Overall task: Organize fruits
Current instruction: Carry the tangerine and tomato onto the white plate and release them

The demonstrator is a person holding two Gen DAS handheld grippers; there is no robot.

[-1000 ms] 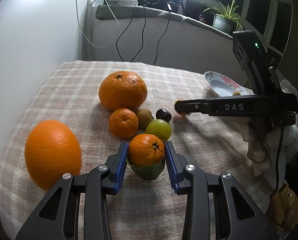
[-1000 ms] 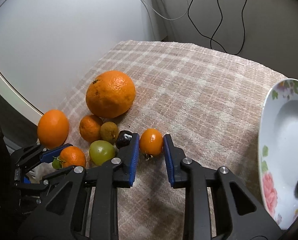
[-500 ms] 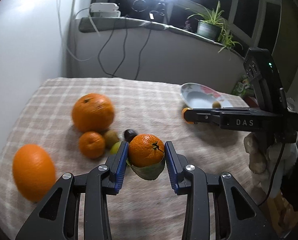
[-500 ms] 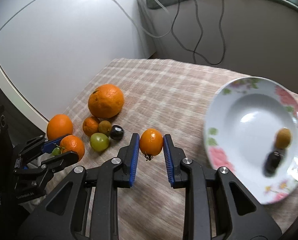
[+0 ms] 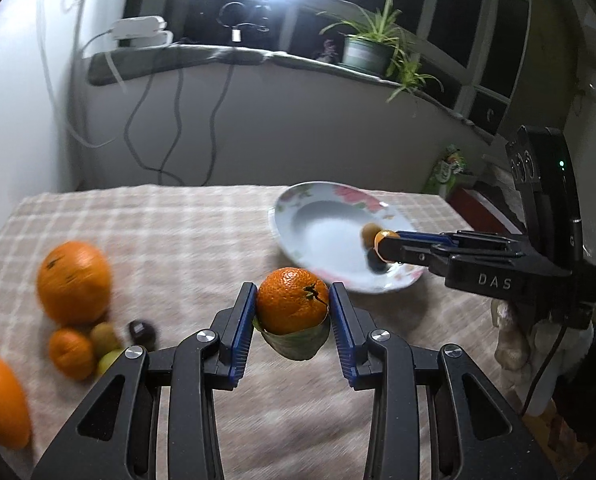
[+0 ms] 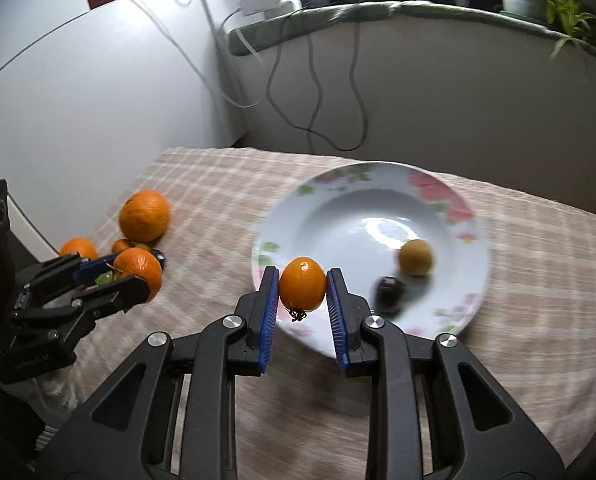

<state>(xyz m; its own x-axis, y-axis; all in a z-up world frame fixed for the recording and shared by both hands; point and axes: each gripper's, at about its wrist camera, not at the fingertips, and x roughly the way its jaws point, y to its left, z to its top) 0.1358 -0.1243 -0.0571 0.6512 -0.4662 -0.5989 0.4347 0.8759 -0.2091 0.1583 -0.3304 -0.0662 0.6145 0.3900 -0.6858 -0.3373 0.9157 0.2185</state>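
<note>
So over on the far left a pile of fruit is sitting on the checkered tablecloth (image 5: 186,232): an oval orange (image 5: 0,398) at the edge, a big round orange (image 5: 74,280) behind it, a small tangerine (image 5: 71,353), a brownish kiwi-looking thing (image 5: 104,335), a green grape (image 5: 108,361) peeking out and a dark little fruit (image 5: 142,330), all bunched up and touching or nearly so. It's blurry there, so details are fuzzy.

Moving right, the left gripper (image 5: 293,306) is clamping its blue pads onto a mandarin (image 5: 292,300), which is sitting on a green leaf (image 5: 296,342) tucked under it. The skin is looking bumpy, with a dark stem on the front, and it's hanging above the cloth just short of the plate (image 6: 450,308).

Then the right gripper (image 6: 302,290) is squeezing a small orange tomato (image 6: 302,284), smooth and shiny with a dried dark stem dangling underneath. It's hovering right over the near-left rim of the plate.

The plate is white with pink flowers and green leaves around the rim, and it's already holding a yellow-brown round fruit (image 6: 415,258) and a dark one (image 6: 390,294) next to each other. Nothing is blocking either gripper's way. Cables (image 6: 318,92) are hanging down the wall behind, with a potted plant (image 5: 368,52) on the ledge.
</note>
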